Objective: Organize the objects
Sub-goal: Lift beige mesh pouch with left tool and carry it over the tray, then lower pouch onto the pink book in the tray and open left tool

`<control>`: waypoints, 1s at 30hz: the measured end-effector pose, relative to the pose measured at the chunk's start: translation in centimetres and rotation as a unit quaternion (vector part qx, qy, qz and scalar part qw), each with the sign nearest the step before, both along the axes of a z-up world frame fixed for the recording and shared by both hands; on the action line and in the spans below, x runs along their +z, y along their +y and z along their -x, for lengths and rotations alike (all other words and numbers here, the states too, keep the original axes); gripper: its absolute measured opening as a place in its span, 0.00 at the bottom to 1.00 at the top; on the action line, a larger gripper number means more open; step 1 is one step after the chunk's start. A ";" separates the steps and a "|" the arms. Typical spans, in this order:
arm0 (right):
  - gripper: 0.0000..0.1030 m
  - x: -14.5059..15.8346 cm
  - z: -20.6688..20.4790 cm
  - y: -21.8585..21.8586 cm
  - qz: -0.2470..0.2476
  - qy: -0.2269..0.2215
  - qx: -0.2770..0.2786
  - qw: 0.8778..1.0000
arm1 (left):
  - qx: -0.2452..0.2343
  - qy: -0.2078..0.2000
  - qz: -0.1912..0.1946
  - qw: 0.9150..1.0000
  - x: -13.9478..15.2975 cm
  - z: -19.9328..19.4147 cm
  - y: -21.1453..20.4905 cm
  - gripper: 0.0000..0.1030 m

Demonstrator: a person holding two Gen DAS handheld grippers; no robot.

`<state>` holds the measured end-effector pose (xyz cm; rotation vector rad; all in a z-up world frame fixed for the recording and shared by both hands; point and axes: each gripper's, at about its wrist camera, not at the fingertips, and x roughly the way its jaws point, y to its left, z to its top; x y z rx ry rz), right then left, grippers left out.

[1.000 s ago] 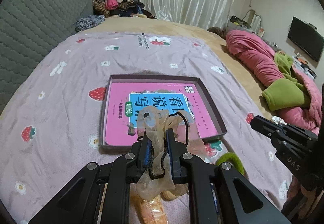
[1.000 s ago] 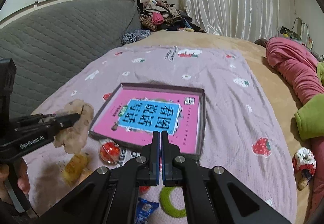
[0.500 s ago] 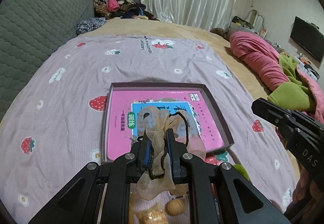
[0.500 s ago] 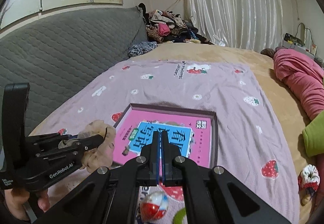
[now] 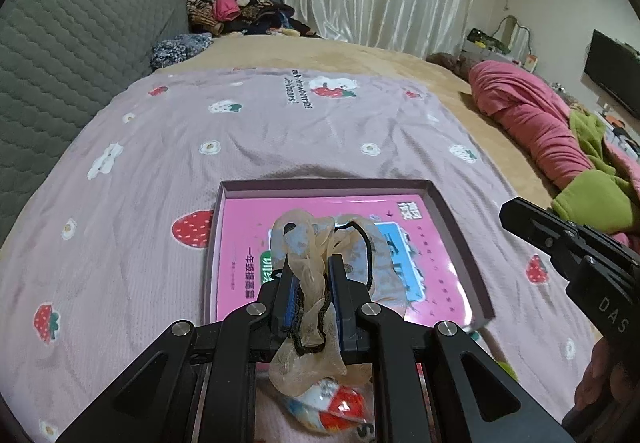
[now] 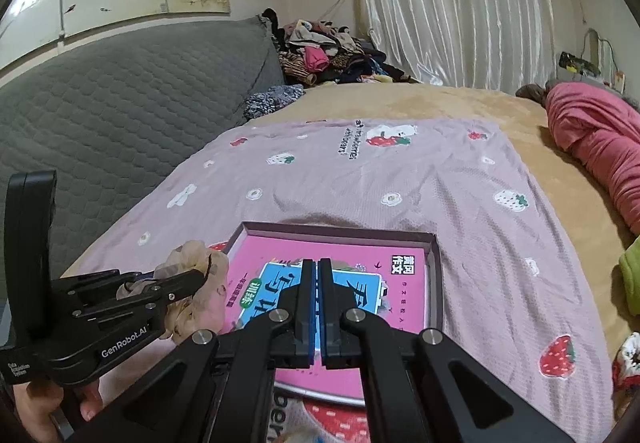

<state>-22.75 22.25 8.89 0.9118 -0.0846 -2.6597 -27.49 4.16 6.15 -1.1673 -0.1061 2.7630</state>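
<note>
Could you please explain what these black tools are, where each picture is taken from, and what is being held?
A person holds a hand-held two-finger gripper in each hand; each carries a camera looking along its fingers. The left view shows the left gripper shut on a sheer beige scrunchie. The right view shows the right gripper shut and empty, with the left one at its side. Both point at a shallow box holding a pink book, on a strawberry-print blanket on a bed. A red-and-white toy egg lies nearer.

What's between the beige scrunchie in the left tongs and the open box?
Nothing visible. The left tongs are shut on the beige scrunchie, held at the box's near-left edge. Inside lies only the flat pink book. The right tongs, shut and empty, sit beside that path, not across it.
</note>
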 end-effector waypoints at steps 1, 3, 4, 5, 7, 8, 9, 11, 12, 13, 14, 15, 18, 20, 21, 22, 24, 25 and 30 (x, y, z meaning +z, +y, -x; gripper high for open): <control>0.01 -0.2 0.4 0.0 0.002 0.000 -0.002 1.000 | 0.002 -0.001 0.000 1.000 -0.3 0.5 -0.1 0.14; 0.01 -0.9 1.2 0.0 0.006 -0.002 -0.004 1.000 | 0.003 -0.004 0.000 1.000 -0.8 1.2 -0.2 0.14; 0.01 -1.1 1.4 0.1 0.007 -0.002 -0.005 1.000 | 0.003 -0.005 0.001 1.000 -1.2 1.7 -0.2 0.14; 0.01 -1.5 1.8 0.1 0.007 -0.003 -0.006 1.000 | 0.004 -0.006 0.002 1.000 -1.4 1.9 -0.3 0.14; 0.01 -2.2 2.4 0.2 0.009 -0.006 -0.005 1.000 | 0.003 -0.010 0.003 1.000 -2.0 2.8 -0.2 0.14; 0.01 -2.6 2.7 0.2 0.007 -0.008 -0.005 1.000 | 0.003 -0.011 0.004 1.000 -2.2 3.2 -0.1 0.14; 0.01 -3.0 2.9 0.3 0.004 -0.009 -0.005 1.000 | 0.003 -0.012 0.005 1.000 -2.4 3.6 -0.1 0.14; 0.01 -3.7 3.4 0.3 0.002 -0.013 -0.004 1.000 | 0.005 -0.012 0.010 1.000 -3.0 4.5 -0.1 0.14; 0.01 -4.1 3.7 0.3 0.003 -0.013 -0.004 1.000 | 0.006 -0.013 0.009 1.000 -3.2 4.9 -0.1 0.14; 0.01 -4.4 3.8 0.4 0.003 -0.015 -0.004 1.000 | 0.007 -0.015 0.008 1.000 -3.5 5.5 -0.1 0.14; 0.01 -4.8 4.0 0.6 0.004 -0.018 -0.005 1.000 | 0.007 -0.017 0.007 1.000 -3.8 5.9 -0.1 0.14; 0.01 -5.2 4.3 0.7 0.005 -0.019 -0.005 1.000 | 0.008 -0.019 0.008 1.000 -4.1 6.4 -0.1 0.14; 0.01 -6.2 4.9 1.0 0.004 -0.025 -0.008 1.000 | 0.015 -0.030 0.009 0.999 -5.2 8.0 -0.2 0.14; 0.01 -6.8 5.2 1.3 0.005 -0.031 -0.010 0.999 | 0.018 -0.038 0.006 0.999 -6.1 8.9 -0.4 0.14; 0.01 -7.1 5.4 1.4 0.004 -0.033 -0.010 0.999 | 0.019 -0.040 0.005 0.999 -6.3 9.2 -0.4 0.14; 0.01 -7.3 5.6 1.5 0.005 -0.035 -0.012 0.999 | 0.021 -0.045 0.006 0.999 -6.8 9.7 -0.4 0.14; 0.01 -7.8 5.9 1.7 0.004 -0.040 -0.012 0.999 | 0.025 -0.047 0.008 0.999 -7.3 10.3 -0.4 0.14; 0.01 -8.1 6.1 1.8 0.004 -0.044 -0.013 0.999 | 0.026 -0.049 0.010 0.998 -7.6 10.5 -0.4 0.14; 0.01 -9.0 6.5 1.7 0.002 -0.057 -0.007 0.998 | 0.028 -0.056 0.014 0.998 -8.7 11.1 -0.1 0.15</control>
